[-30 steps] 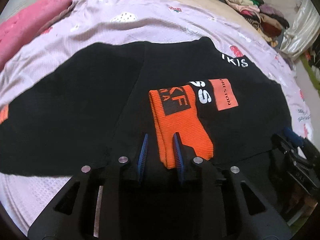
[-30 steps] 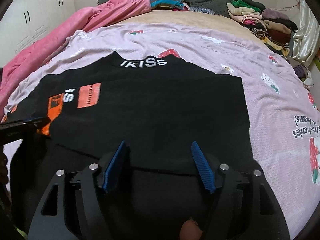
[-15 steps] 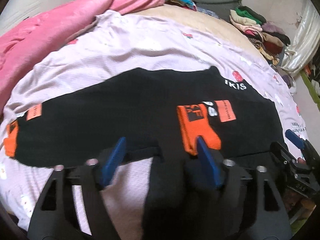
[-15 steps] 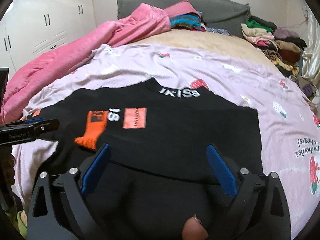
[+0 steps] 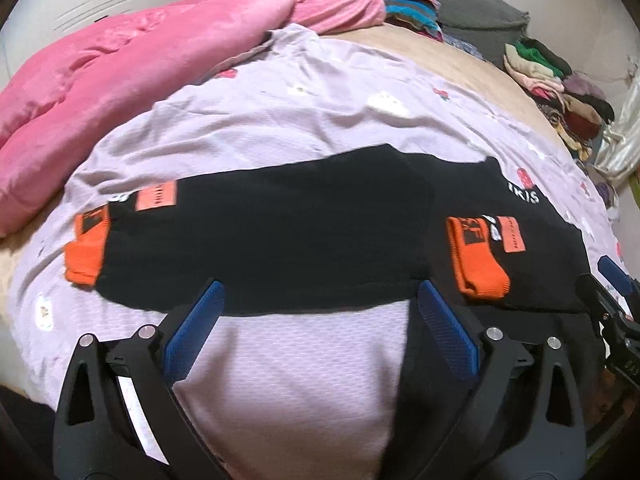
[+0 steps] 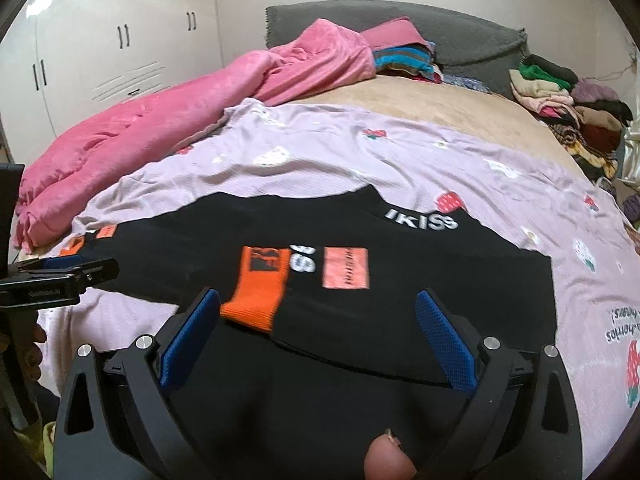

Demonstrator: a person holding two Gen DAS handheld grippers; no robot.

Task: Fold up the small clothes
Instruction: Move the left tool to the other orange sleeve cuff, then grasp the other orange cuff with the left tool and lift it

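A black long-sleeved top (image 5: 304,236) with orange cuffs and white "IKISS" lettering lies on the lilac sheet (image 5: 280,128). Its right sleeve is folded over the body, orange cuff (image 5: 478,260) on top; it also shows in the right wrist view (image 6: 260,288). The left sleeve lies stretched out, its orange cuff (image 5: 86,248) at the far left. My left gripper (image 5: 320,328) is open and empty, above the sheet just short of the outstretched sleeve's lower edge. My right gripper (image 6: 316,340) is open and empty above the top's body (image 6: 420,300).
A pink blanket (image 5: 120,68) lies bunched along the left and back. A stack of folded clothes (image 6: 572,112) sits at the back right by the grey headboard (image 6: 440,36). White wardrobe doors (image 6: 100,48) stand at the left.
My left gripper opened, let go of the orange cuff on the body, and drew back to the left. My right gripper opened wider and pulled back and up.
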